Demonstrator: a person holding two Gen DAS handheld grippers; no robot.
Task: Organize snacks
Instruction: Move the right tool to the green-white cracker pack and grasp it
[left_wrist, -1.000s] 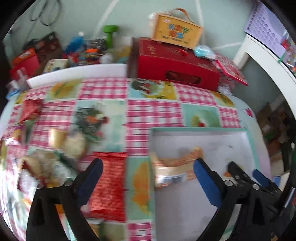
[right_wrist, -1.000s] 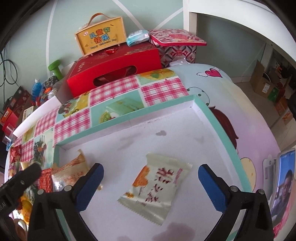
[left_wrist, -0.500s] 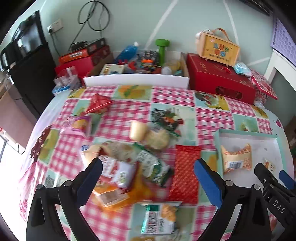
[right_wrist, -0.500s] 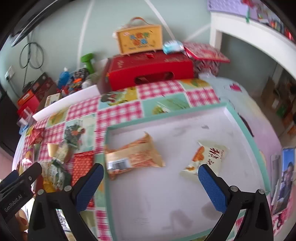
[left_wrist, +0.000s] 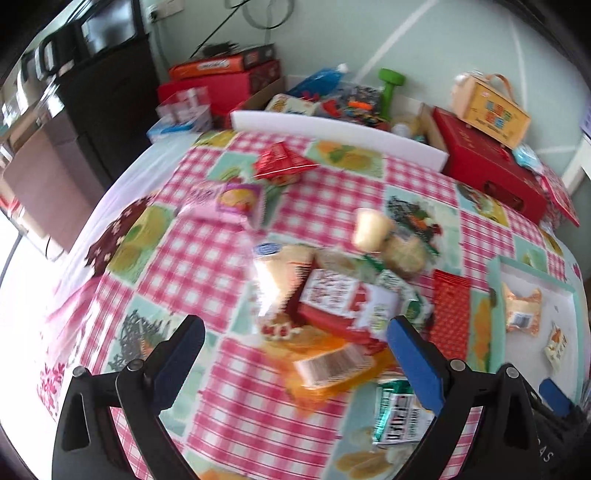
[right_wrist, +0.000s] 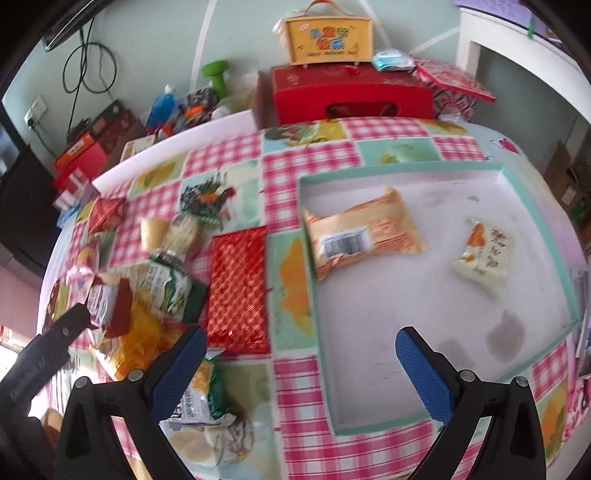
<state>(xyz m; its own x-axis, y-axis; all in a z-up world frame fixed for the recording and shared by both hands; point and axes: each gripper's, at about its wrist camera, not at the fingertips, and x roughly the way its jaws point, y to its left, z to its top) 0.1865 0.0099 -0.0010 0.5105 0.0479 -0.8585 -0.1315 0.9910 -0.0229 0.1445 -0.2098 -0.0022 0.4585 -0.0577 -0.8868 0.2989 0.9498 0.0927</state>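
Observation:
A teal-rimmed white tray (right_wrist: 369, 173) lies on the checked tablecloth at the right. It holds an orange wafer pack (right_wrist: 362, 236) and a pale snack packet (right_wrist: 484, 254). Left of the tray lies a red foil pack (right_wrist: 238, 288), then a pile of mixed snacks (left_wrist: 332, 306) with an orange bag (left_wrist: 325, 362) and a green-white packet (left_wrist: 399, 413). My left gripper (left_wrist: 295, 354) is open and empty above the pile. My right gripper (right_wrist: 301, 365) is open and empty above the tray's front left corner. The tray also shows in the left wrist view (left_wrist: 495, 295).
A red triangular pack (left_wrist: 280, 162) and a pink packet (left_wrist: 225, 199) lie further back on the cloth. A white foam strip (left_wrist: 332, 129), a red box (right_wrist: 351, 96) with a yellow case (right_wrist: 328, 37) on it, and clutter line the far edge.
Both grippers have pulled back and swung left. The left wrist view went from the tray to the snack pile. The right wrist view now takes in the pile beside the tray. Both stay open.

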